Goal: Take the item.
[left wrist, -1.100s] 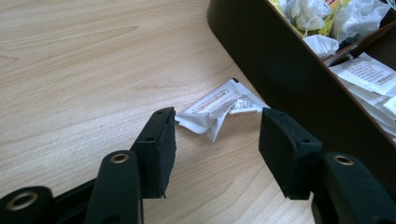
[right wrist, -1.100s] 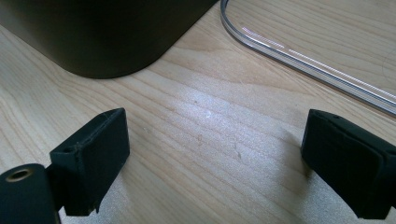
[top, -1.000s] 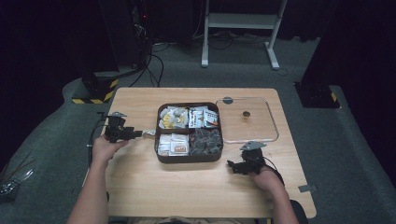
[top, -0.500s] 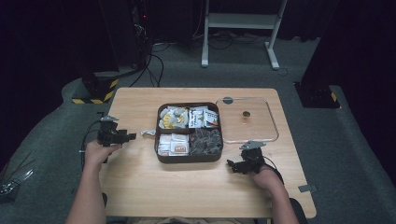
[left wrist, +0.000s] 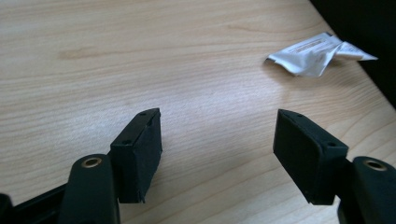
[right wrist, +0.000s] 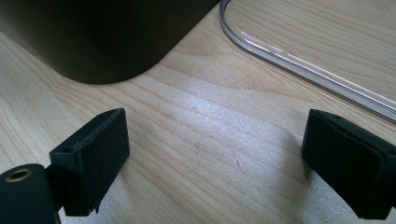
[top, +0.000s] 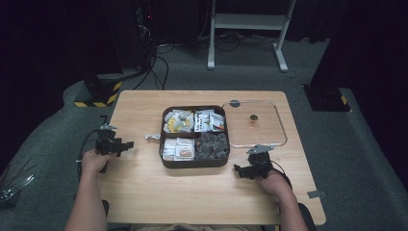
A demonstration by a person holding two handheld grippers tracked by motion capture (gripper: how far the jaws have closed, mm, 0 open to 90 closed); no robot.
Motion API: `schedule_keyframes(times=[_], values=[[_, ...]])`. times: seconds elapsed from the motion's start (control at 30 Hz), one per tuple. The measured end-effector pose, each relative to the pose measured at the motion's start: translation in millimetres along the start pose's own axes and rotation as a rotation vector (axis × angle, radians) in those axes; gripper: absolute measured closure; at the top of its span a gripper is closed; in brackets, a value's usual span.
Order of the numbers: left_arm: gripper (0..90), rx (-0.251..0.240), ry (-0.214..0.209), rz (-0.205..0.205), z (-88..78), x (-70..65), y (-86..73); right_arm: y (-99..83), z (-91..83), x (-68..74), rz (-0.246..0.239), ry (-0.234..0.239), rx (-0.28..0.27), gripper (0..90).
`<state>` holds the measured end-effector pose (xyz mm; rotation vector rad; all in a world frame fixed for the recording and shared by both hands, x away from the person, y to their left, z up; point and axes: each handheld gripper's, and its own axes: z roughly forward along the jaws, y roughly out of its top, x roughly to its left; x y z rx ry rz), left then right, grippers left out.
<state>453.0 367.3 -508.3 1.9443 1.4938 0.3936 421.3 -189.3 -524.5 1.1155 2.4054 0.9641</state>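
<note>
A dark brown tray (top: 194,162) with four compartments of packets sits mid-table. A crumpled silver packet (top: 153,136) lies on the wood just left of it, also seen as the packet (left wrist: 317,53) far ahead of the left jaws. My left gripper (top: 126,144) is near the table's left edge, pointing at that packet. It is open, its jaws have just been opening, and nothing is between them (left wrist: 217,126). My right gripper (top: 239,169) rests open by the tray's near right corner (right wrist: 102,37), jaws wide and empty (right wrist: 215,126).
A clear lid (top: 279,130) with a small round knob lies flat on the table right of the tray; its rim (right wrist: 299,60) runs just beyond my right gripper. Dark floor, cables and a stand's legs lie past the far edge.
The left hand has drawn back to the left and toward the person, away from the silver packet, which stays on the table. The right hand has not moved.
</note>
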Motion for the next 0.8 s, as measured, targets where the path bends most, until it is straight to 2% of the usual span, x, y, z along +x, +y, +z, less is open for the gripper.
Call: schedule_keyframes(times=[0.13, 0.3, 0.37, 0.43, 0.57, 0.67, 0.8], values=[[30.7, 0.006, 0.011, 0.004, 2.4, 4.7, -2.4, 0.0, 0.0, 0.0, 0.000, 0.000, 0.000, 7.6], [26.5, -0.021, 0.012, 0.009, 4.0, 8.6, -4.2, 0.0, 0.1, 0.1, 0.001, -0.001, -0.001, 7.6], [25.4, -0.052, 0.032, 0.023, 5.5, 9.7, -7.3, 0.0, 0.1, 0.1, 0.001, -0.001, -0.001, 7.6], [24.8, -0.059, 0.038, 0.044, 6.1, 9.8, -8.6, 0.0, 0.2, 0.1, 0.000, -0.001, -0.001, 7.6], [22.4, -0.074, 0.057, 0.044, 8.1, 9.3, -9.6, 0.0, 0.2, 0.2, 0.001, -0.002, -0.001, 7.6], [20.1, -0.107, 0.080, 0.057, 11.3, 7.7, -12.9, 0.0, 0.2, 0.1, 0.001, -0.001, -0.002, 7.6], [16.7, -0.117, 0.096, 0.061, 13.8, 5.3, -13.8, 0.0, 0.2, 0.0, 0.001, -0.001, -0.001, 7.6]])
